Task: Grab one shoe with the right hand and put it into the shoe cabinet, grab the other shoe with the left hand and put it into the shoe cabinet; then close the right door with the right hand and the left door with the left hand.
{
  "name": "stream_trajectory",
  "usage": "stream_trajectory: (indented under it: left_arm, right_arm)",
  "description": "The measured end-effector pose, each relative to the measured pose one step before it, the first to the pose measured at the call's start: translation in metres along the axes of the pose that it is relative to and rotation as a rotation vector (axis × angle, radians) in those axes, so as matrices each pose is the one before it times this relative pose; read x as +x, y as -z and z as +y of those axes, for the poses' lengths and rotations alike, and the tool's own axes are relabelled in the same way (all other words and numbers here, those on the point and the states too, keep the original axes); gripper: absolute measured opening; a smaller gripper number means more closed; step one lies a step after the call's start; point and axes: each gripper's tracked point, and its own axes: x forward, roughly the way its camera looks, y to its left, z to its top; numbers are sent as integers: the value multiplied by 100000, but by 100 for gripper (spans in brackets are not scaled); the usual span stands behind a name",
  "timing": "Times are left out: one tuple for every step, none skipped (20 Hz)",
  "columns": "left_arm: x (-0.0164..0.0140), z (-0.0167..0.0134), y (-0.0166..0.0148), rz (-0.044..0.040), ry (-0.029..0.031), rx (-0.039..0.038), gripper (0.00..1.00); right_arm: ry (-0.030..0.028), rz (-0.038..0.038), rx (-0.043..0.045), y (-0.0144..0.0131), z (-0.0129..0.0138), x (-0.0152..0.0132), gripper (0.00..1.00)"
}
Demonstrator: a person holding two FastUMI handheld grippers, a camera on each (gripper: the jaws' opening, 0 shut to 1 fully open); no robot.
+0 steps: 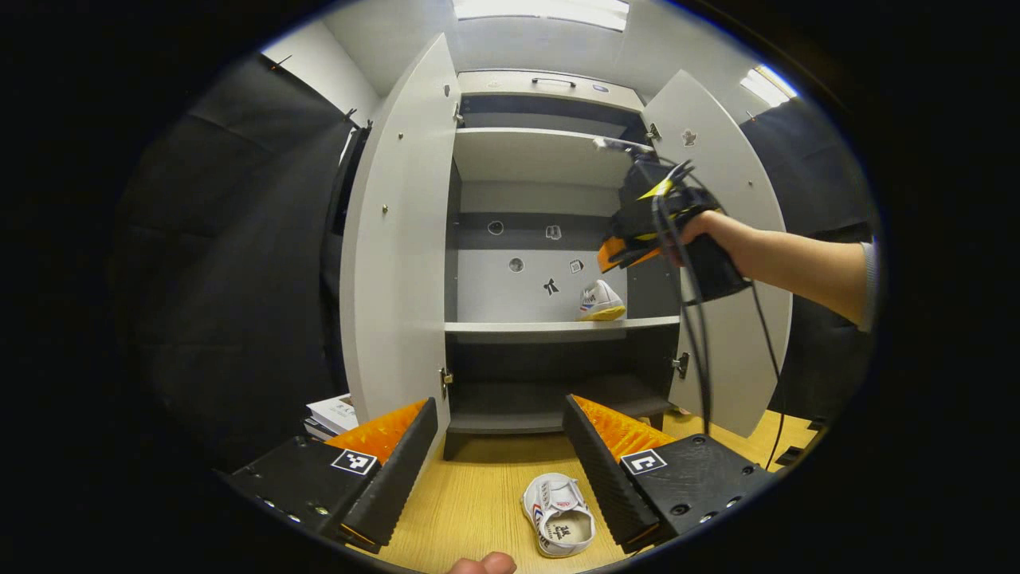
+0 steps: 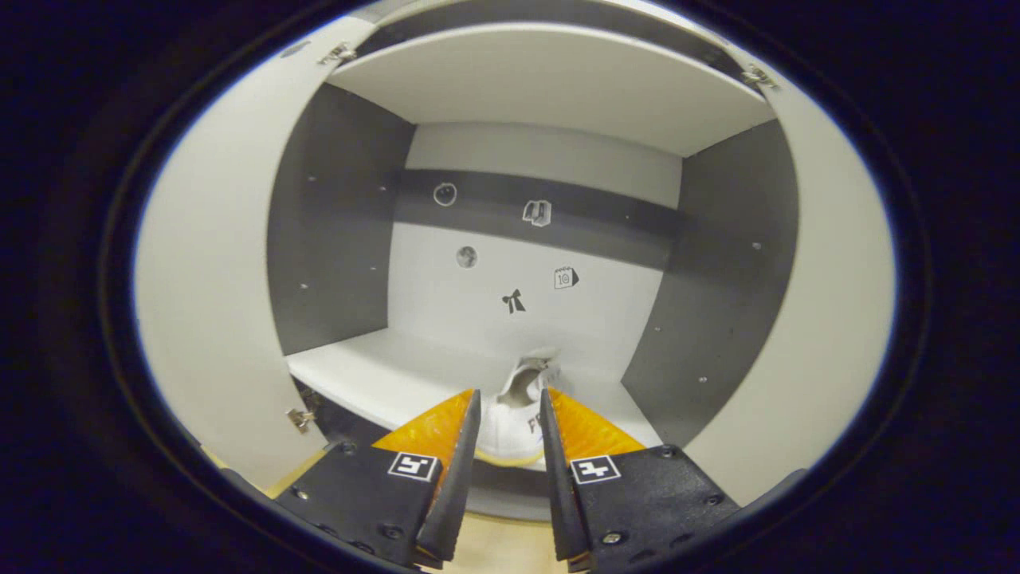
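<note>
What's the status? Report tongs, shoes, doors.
Left tongs open above floor shoe. Right tongs open, off shelf shoe. Left door and right door open; nothing blocking.

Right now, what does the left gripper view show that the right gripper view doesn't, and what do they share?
Left gripper view alone: a second shoe on the wooden floor between the open left gripper, and the hand holding the right gripper. Right gripper view alone: the right gripper open, behind the shelved shoe's heel. Both: the shelved shoe on the cabinet's white shelf.
</note>
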Motion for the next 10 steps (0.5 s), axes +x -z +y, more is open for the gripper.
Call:
stream_trajectory:
  left_arm:
    - [34, -203, 133, 309, 707, 441, 95]
    - [43, -64, 14, -734, 212, 1697, 95]
    - [48, 357, -46, -606, -1176, 1554, 95]
    - [-74, 224, 73, 118, -368, 637, 95]
    - [70, -17, 170, 58, 52, 224, 96]
    - [96, 77, 196, 230, -353, 189, 96]
    - [6, 122, 261, 519, -504, 317, 96]
    - [-17, -5, 240, 696, -409, 347, 96]
    - [23, -108, 413, 892, 378, 288, 95]
    - [11, -249, 451, 791, 1315, 36, 95]
  right_arm:
    - [-584, -2465, 1611, 607, 128, -1849, 48]
    - [-208, -2345, 2062, 702, 151, -1853, 48]
    - [188, -2851, 1509, 830, 16, -1570, 49]
    - [1407, -2532, 639, 840, -301, -1752, 55]
    - [1449, -2427, 875, 732, -291, -1730, 55]
    - [272, -2759, 835, 650, -58, -1172, 52]
    - [-185, -3336, 345, 437, -14, -1450, 53]
    - [1124, -2967, -703, 352, -188, -1351, 55]
    - [1537, -2170, -955, 661, -449, -1399, 55]
    - [301, -1781, -775, 270, -2, -1187, 57]
